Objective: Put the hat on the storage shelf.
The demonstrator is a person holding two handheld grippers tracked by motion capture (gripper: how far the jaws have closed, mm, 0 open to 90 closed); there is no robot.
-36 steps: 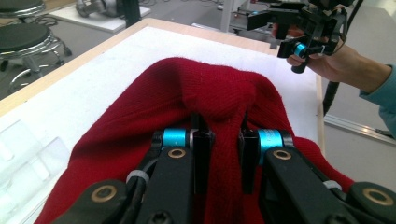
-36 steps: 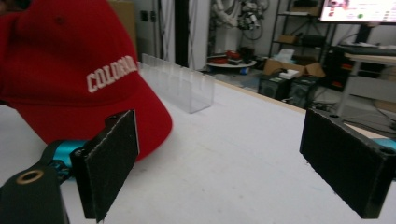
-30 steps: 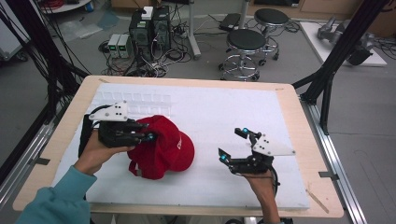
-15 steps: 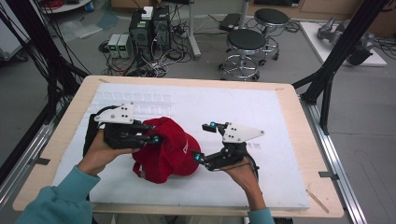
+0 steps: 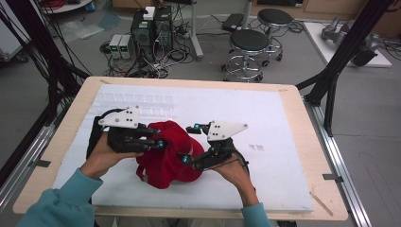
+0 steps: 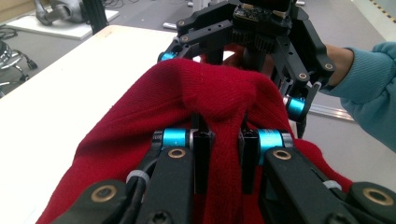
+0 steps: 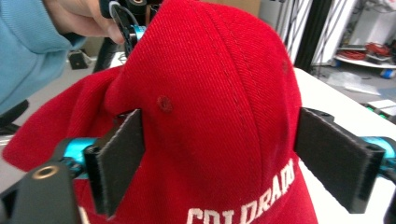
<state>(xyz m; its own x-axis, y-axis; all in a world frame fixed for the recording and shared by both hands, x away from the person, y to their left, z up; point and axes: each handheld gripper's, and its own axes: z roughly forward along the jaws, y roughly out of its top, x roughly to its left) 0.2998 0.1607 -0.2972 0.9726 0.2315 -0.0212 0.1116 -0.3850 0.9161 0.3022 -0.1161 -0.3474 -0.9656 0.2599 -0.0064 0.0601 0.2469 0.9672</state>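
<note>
**Red cap held between two tongs at the lower centre of the bench**

We see a red cap [image 5: 165,153] lying bunched on the white sheet [image 5: 283,142] that covers the bench [image 5: 302,104], a little left of centre and toward the lower edge of the high view. White stitched lettering [image 7: 243,212] runs along its lower front in the right gripper view.

The left tongs [image 6: 224,154] are closed on a ridge of the red fabric, which is pinched up between the two black jaws at the lower centre of the left gripper view. In the high view these left tongs [image 5: 158,142] reach the cap from the left, held by the left hand [image 5: 101,158] in a teal sleeve [image 5: 56,203].

The right tongs [image 7: 243,158] stand wide, one pad on each side of the cap's crown; the left pad seems to touch the cloth, though we cannot be sure from this angle. In the high view the right tongs [image 5: 187,144] meet the cap from the right, held by the right hand [image 5: 234,172].

Beyond the bench, in the upper part of the high view, stand two stools [image 5: 248,42] and computer boxes [image 5: 151,26] among cables on the floor.
</note>
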